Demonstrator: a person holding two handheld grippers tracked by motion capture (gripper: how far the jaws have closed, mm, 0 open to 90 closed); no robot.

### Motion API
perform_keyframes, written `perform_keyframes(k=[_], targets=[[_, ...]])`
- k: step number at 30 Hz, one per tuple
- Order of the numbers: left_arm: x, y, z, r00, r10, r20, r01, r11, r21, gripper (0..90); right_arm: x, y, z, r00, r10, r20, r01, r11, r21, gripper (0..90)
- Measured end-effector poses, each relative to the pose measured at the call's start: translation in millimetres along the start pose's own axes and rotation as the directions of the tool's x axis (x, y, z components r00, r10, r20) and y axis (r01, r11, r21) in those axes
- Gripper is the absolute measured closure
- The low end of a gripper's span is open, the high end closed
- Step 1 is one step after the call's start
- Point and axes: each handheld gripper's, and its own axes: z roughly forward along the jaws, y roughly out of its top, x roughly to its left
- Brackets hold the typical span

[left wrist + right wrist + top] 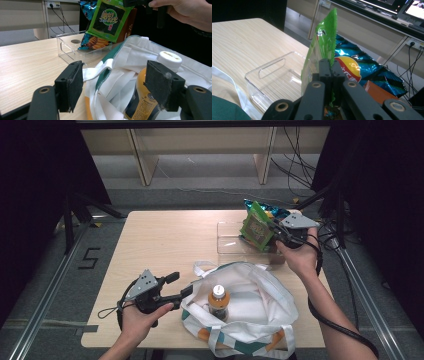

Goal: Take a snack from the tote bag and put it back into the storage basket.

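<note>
My left tongs (181, 285) sit near the table's (160, 240) front edge, left of centre, with the jaws spread apart; in the left gripper view I see the edge of the white tote bag (117, 75) lying between the two pads (75, 85), though I cannot tell whether either pad touches the cloth. The tote bag (250, 305) lies open at the front edge, around the middle and toward the right, white with teal and orange patches, one handle looping back toward the table's centre. Inside its mouth stands an orange bottle (218, 301) with a white cap, upright; in the left gripper view the bottle (147, 100) shows just behind my right-hand pad. Behind the bag, toward the far right corner, is a clear plastic bin (232, 240) with a cut-out handle in its wall. My right tongs (274, 231) are above that bin's right end, jaws pressed together on the edge of a green snack packet (256, 227), which hangs lifted off the table. In the right gripper view the green snack packet (322, 50) rises edge-on from between the closed jaws, and past it a blue chip bag (367, 70) rests at the bin's far right end, with an orange packet (379, 93) beside it.
</note>
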Motion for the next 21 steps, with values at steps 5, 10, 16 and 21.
perform_keyframes(k=[5, 10, 16, 21], targets=[[0.0, -0.2, -0.1, 1.0, -0.001, 0.0, 0.001, 1.0, 0.0, 30.3, 0.2, -2.3, 0.8, 1.0, 0.005, -0.003, -0.004, 1.0, 0.014, 90.0], [-0.1, -0.4, 0.0, 1.0, -0.002, -0.001, 0.002, 1.0, 0.0, 30.3, -0.1, -4.1, 1.6, 0.9999, 0.01, -0.009, -0.01, 1.0, 0.02, 90.0], [-0.4, -0.5, 0.2, 1.0, -0.003, 0.0, 0.003, 1.0, 0.001, 30.3, -0.5, -5.3, 3.1, 1.0, 0.008, -0.003, -0.008, 1.0, 0.019, 90.0], [-0.4, -0.7, 0.0, 1.0, -0.003, 0.0, 0.003, 1.0, 0.001, 30.3, -0.5, -6.9, 4.0, 0.9999, 0.013, -0.01, -0.012, 1.0, 0.025, 90.0]])
